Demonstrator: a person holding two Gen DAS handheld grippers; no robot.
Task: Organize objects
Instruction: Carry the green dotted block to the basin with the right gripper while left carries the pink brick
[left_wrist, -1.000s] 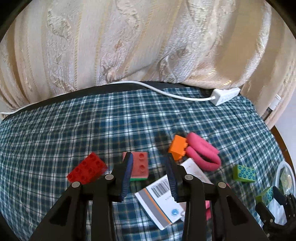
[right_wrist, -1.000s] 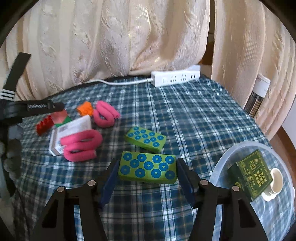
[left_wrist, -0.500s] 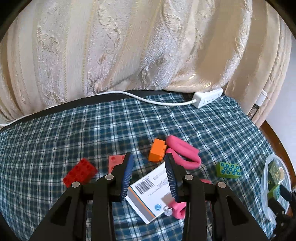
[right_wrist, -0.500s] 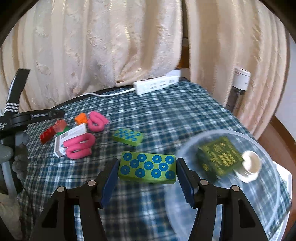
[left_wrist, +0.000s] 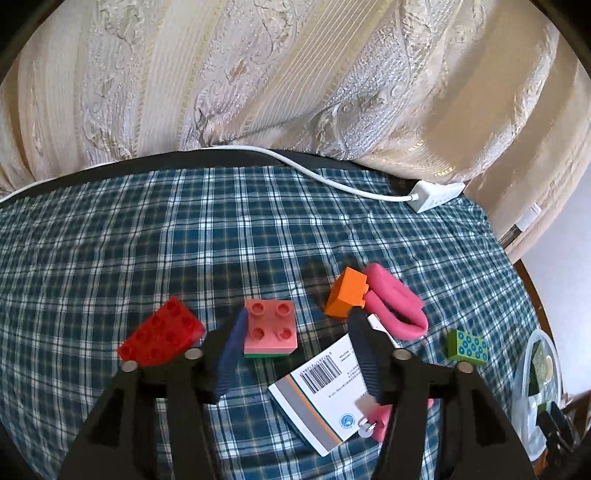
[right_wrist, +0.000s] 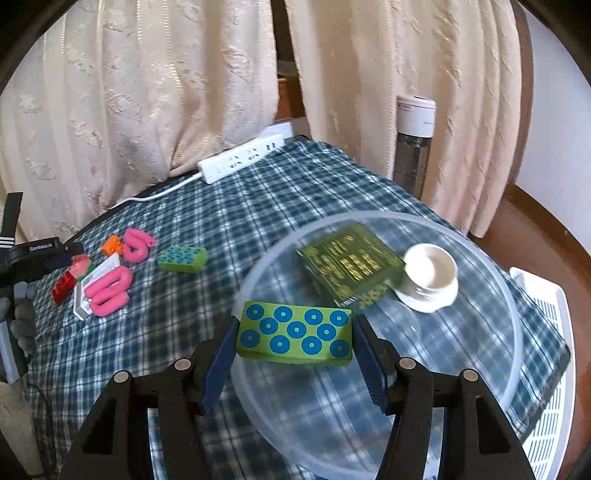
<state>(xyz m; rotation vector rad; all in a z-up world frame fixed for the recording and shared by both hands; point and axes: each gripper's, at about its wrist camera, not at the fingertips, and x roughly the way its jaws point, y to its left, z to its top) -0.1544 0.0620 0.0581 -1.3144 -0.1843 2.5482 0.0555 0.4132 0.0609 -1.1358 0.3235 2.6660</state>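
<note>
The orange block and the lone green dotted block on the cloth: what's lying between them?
A pink foam loop lies between the orange block and the green dotted block, touching the orange one, in the left wrist view.

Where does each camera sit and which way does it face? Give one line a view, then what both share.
Left wrist: behind the open left gripper, angled down at the pink brick.
Right wrist: behind the right gripper, jaws shut on the green dotted block over the clear bowl; the other gripper shows at left.
Shared: power strip, pink rollers, bricks.
</note>
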